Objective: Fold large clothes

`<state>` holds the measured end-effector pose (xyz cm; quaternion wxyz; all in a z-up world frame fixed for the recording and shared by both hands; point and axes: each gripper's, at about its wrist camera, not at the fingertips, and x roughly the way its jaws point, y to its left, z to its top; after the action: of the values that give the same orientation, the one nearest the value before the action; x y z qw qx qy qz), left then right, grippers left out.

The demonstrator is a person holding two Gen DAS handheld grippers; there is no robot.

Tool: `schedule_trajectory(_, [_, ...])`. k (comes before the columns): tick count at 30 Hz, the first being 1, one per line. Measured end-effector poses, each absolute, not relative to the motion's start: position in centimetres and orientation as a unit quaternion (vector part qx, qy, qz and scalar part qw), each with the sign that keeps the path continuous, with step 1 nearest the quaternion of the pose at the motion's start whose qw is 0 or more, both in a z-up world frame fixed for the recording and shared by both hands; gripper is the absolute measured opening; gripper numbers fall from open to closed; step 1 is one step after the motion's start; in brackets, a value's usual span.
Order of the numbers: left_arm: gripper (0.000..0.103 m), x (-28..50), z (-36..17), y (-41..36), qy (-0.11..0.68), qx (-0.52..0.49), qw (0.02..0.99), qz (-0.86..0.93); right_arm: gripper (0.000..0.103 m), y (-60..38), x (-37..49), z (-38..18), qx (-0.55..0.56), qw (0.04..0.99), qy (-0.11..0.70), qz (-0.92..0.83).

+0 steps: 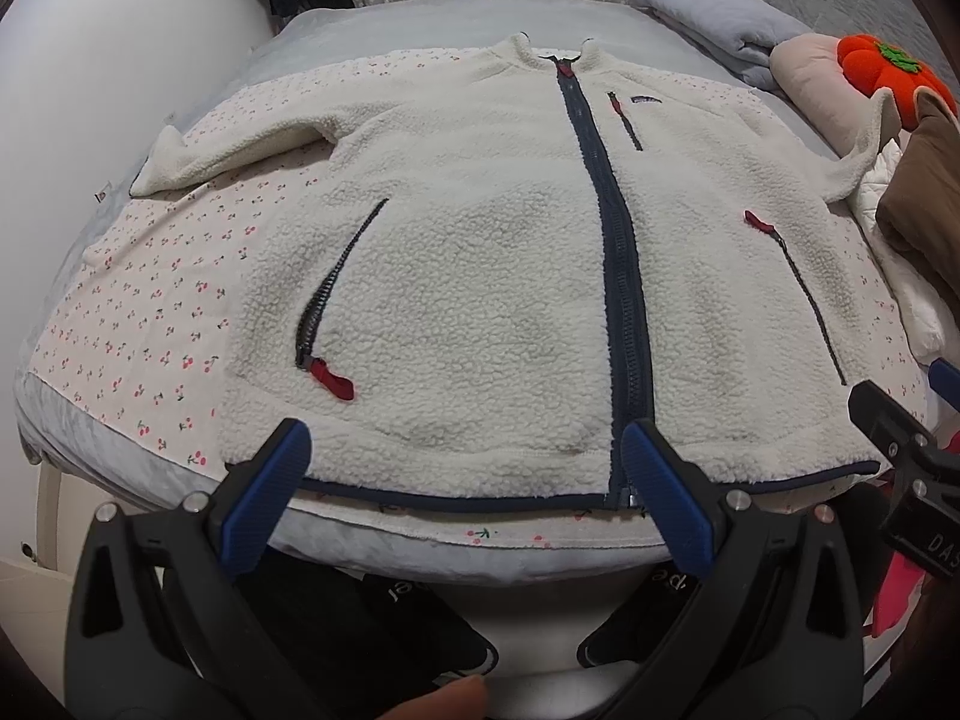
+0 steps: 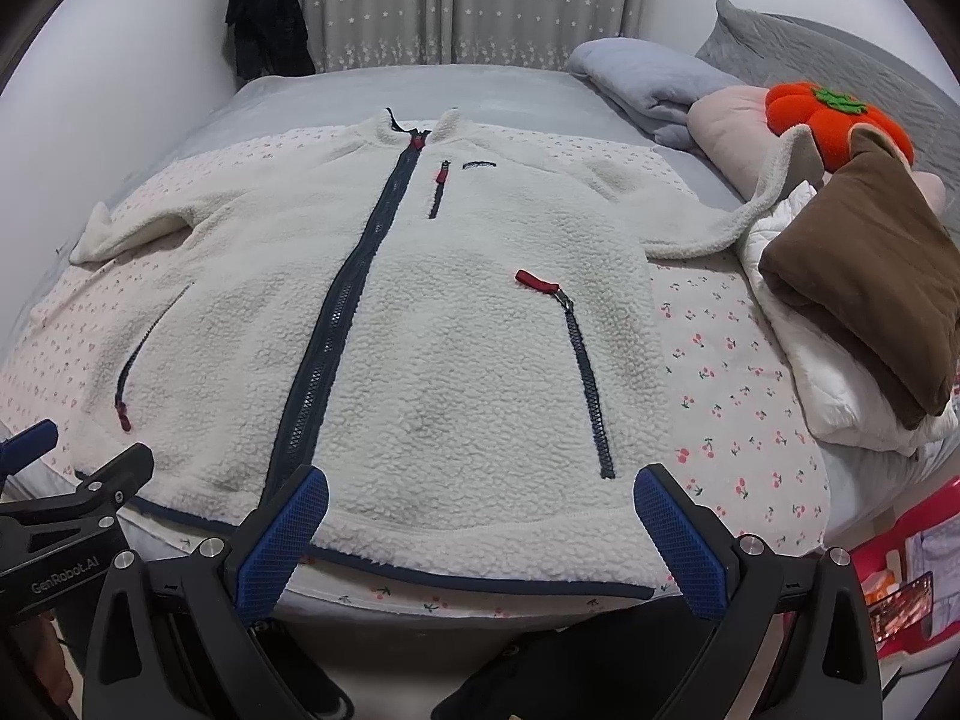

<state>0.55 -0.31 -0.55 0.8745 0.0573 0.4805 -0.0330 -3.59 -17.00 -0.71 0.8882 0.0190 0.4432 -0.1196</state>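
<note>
A cream fleece jacket (image 1: 480, 276) (image 2: 444, 324) with a navy front zipper lies flat and face up on the bed, sleeves spread to both sides, hem toward me. My left gripper (image 1: 465, 447) hovers open just above the hem's left half, nothing between its blue pads (image 1: 267, 498). My right gripper (image 2: 480, 501) hangs open over the hem's right half, also empty. The right sleeve (image 2: 756, 204) runs up onto the pile of folded clothes. Each gripper's body shows at the edge of the other's view.
The jacket rests on a cherry-print sheet (image 1: 150, 312) (image 2: 738, 408) over a grey bed. Folded brown and white clothes (image 2: 864, 300), a grey blanket (image 2: 654, 84) and an orange plush (image 2: 840, 120) crowd the right side. Dark clothing (image 2: 267, 18) hangs by the curtain. Feet in black socks (image 1: 384, 612) stand below.
</note>
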Motion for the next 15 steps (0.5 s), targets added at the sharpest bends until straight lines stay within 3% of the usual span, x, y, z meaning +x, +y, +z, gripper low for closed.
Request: schedule_trajectory(15, [0.103,0.57,-0.69,-0.01,0.48,0.056,0.875,-0.033,0.103,-16.95,-3.57,-0.74,0.018,0.888,0.443,-0.12])
